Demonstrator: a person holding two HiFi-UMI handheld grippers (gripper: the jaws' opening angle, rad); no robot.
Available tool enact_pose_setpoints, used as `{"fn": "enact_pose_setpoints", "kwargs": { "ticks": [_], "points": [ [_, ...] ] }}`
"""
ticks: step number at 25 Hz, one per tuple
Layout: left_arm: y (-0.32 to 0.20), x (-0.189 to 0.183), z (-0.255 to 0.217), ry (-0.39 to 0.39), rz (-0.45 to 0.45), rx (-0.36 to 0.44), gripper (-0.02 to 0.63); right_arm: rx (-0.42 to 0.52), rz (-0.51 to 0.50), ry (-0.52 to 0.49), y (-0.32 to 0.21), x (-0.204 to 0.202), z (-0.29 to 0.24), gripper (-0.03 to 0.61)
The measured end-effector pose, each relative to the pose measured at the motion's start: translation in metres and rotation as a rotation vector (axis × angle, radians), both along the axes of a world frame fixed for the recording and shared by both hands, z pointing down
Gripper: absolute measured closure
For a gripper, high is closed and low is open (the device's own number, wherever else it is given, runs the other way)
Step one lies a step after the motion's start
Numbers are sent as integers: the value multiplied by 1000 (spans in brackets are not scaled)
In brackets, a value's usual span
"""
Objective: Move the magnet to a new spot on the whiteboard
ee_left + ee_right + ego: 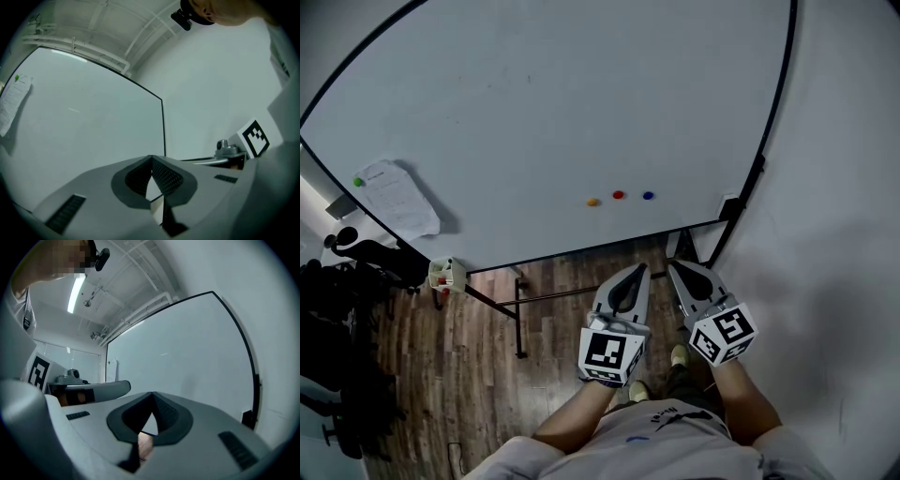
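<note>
Three small magnets sit in a row low on the whiteboard (534,112): an orange magnet (593,202), a red magnet (619,195) and a blue magnet (649,196). A green magnet (359,182) pins a paper sheet (398,197) at the board's left. My left gripper (639,270) is shut and empty, below the board's bottom edge and under the row. My right gripper (672,265) is beside it, also shut with nothing held. In both gripper views the jaw tips meet, at the left gripper (151,158) and the right gripper (153,393), facing the whiteboard (84,122). No magnet shows in those views.
The whiteboard stands on a black frame with legs (517,323) over a wooden floor (441,375). A small white holder (444,274) with markers hangs at its lower left edge. Black office chairs (347,309) crowd the left. A white wall (834,234) runs along the right.
</note>
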State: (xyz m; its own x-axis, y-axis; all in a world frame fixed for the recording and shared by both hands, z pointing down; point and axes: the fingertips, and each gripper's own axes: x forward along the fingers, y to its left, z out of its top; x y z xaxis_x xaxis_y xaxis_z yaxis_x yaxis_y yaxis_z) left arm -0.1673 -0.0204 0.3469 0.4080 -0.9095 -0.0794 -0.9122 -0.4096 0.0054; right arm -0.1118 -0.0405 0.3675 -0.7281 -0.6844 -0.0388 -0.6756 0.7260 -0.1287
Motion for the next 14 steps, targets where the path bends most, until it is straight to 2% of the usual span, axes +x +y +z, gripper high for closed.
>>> {"fn": "enact_pose_setpoints", "kwargs": {
  "ticks": [4,14],
  "points": [
    [2,-12,-4,-1,-11,16,601,12,-3,6,2,-11,-4,565],
    [7,-20,22,10,-35,8,601,40,-7,20,8,-17,7,565]
  ]
}}
